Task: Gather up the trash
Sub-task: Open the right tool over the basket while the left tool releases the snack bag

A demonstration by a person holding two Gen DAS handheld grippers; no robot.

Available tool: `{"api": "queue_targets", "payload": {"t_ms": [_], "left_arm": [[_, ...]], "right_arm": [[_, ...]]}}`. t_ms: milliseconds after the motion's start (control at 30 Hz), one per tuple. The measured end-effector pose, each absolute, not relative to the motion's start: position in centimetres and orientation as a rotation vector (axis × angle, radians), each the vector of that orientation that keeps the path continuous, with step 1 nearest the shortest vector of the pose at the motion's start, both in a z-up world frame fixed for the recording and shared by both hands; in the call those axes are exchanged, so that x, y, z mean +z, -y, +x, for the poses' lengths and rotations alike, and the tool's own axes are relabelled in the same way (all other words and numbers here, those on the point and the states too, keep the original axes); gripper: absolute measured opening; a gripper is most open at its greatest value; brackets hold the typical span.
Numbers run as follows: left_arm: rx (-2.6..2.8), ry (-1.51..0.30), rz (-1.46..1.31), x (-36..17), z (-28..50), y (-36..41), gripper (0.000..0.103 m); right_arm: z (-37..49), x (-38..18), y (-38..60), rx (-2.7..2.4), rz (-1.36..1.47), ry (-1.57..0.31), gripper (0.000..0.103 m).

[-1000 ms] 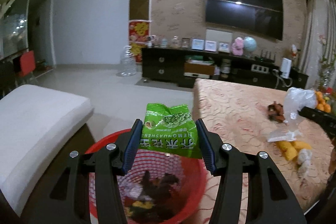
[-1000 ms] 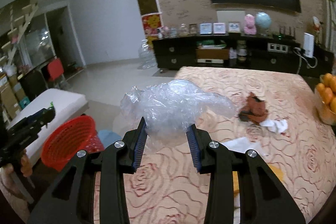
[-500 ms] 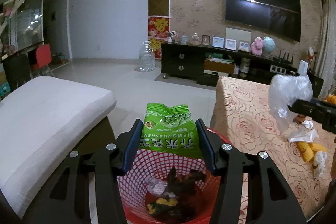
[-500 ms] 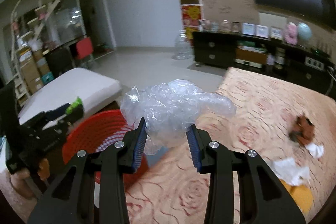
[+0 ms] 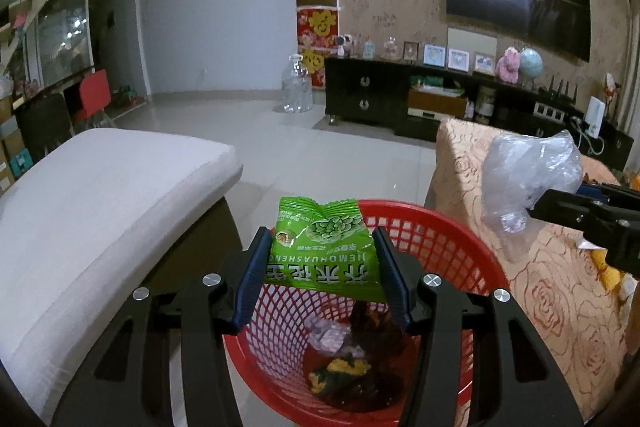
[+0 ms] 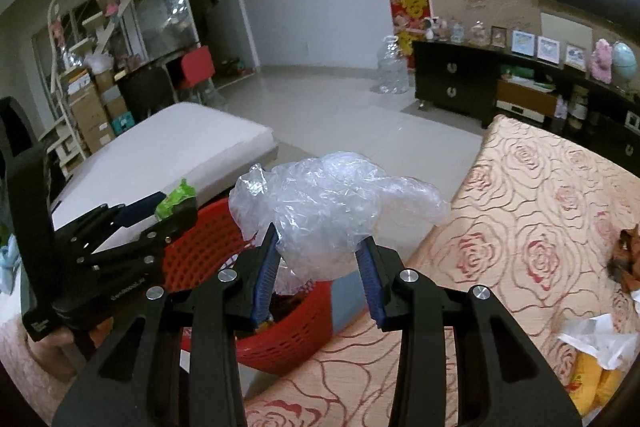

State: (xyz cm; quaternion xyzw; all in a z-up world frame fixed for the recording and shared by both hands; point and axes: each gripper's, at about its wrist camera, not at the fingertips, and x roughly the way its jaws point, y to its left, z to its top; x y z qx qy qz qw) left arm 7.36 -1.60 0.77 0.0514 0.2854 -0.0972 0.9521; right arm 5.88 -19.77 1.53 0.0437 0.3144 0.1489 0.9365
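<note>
The green snack packet (image 5: 325, 245) sits clamped between the jaws of the left gripper (image 5: 323, 275), its printed face toward the camera and its crimped top edge standing beyond the jaw tips. Directly below and ahead of those jaws is the red mesh basket (image 5: 452, 247), with dark scraps, a yellow-green wrapper and a pale crumpled piece lying in its bottom. In the right wrist view the packet's green edge (image 6: 176, 201) pokes out of the left gripper (image 6: 158, 213) above the basket's near rim (image 6: 208, 247).

The crumpled clear plastic bag (image 6: 332, 215) is pinched between the jaws of the right gripper (image 6: 320, 267); most of the bag bulges above and beyond the jaw tips. Below these jaws lie the basket and the edge of the desk (image 6: 520, 235), covered in a rose-patterned cloth. From the left wrist, the bag (image 5: 528, 179) and the right gripper (image 5: 588, 215) hang to the right of the left jaws, over the desk edge (image 5: 472, 179) just beside the basket.

To the right of the right jaws, on the desk, lie brown scraps (image 6: 626, 259), a white wrapper (image 6: 596, 341) and yellow peel (image 6: 588, 375). To the left of both pairs of jaws is a white cushioned bench (image 5: 92, 203).
</note>
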Motion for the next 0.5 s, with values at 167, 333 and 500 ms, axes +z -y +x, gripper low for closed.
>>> {"api": "queue_targets", "payload": {"t_ms": [167, 333, 500], "left_arm": [[-0.189, -0.596, 0.128, 0.2, 7.6, 1.5, 0.05], [-0.176, -0.618, 0.112, -0.1, 7.9, 0.7, 0.05], [-0.177, -0.624, 0.093, -0.1, 8.1, 0.2, 0.052]], "right_arm": [[6.6, 0.3, 17.8, 0.333, 0.069, -0.683, 0.037], [7.2, -0.6, 17.0, 0.353, 0.068, -0.712, 0.048], [7.1, -0.6, 17.3, 0.349, 0.08, -0.699, 0.061]]}}
